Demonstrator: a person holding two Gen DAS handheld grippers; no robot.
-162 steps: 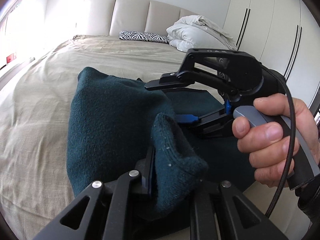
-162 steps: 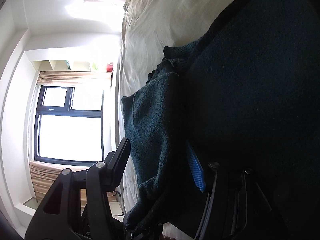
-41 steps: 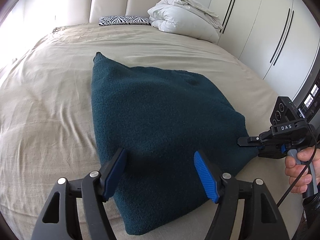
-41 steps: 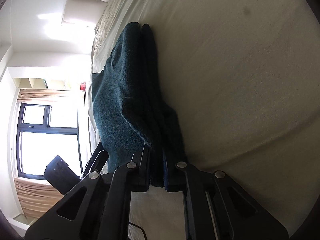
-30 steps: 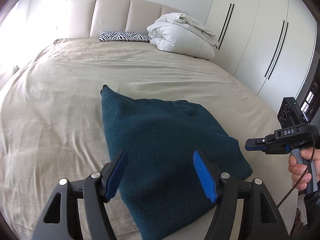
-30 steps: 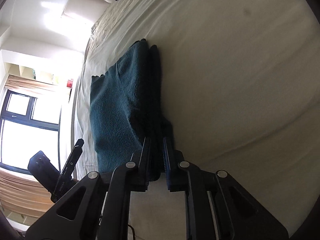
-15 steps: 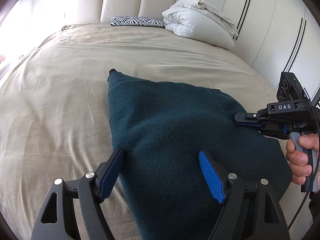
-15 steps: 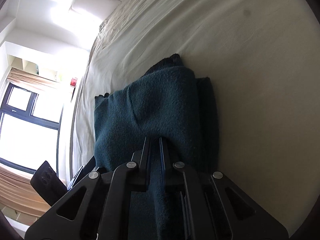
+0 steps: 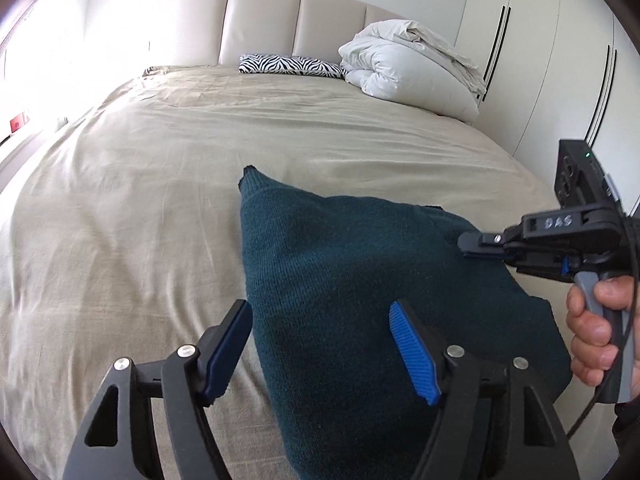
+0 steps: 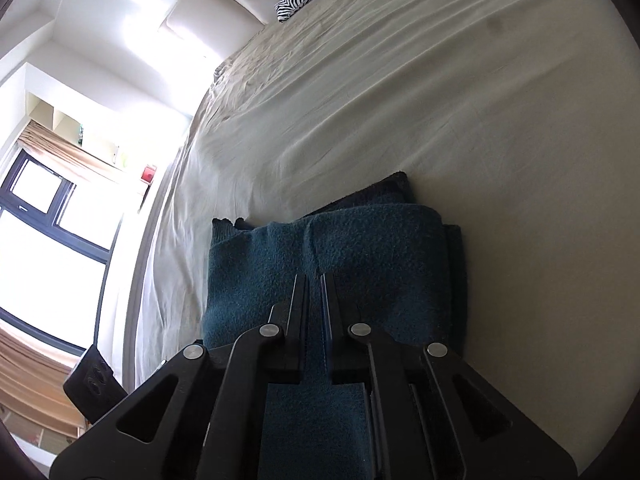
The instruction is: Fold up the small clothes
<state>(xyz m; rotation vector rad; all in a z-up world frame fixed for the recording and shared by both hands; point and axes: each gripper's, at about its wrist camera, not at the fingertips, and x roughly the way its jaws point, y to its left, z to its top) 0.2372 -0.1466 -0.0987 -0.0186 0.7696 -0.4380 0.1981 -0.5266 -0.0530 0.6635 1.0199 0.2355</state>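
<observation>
A dark teal knitted sweater (image 9: pixel 352 264) lies folded on the beige bed sheet (image 9: pixel 128 184). My left gripper (image 9: pixel 320 344) is open and empty, held above the sweater's near left edge. My right gripper (image 9: pixel 470 246) comes in from the right, held by a hand, with its jaws nearly together over the sweater's right part. In the right wrist view the right gripper (image 10: pixel 314 284) has its jaws almost closed with only a thin gap, and the folded sweater (image 10: pixel 360 240) lies under and ahead of them; I cannot tell whether any cloth is pinched.
A zebra-print pillow (image 9: pixel 292 65) and a bundled white duvet (image 9: pixel 412 68) lie at the padded headboard. White wardrobe doors (image 9: pixel 560 60) stand at the right. A window (image 10: pixel 48 232) is beyond the bed's left side.
The right gripper moved from the sweater's right edge in over its top, still nearly shut. The left gripper stayed open and came slightly closer. The sweater lies folded on the bed.
</observation>
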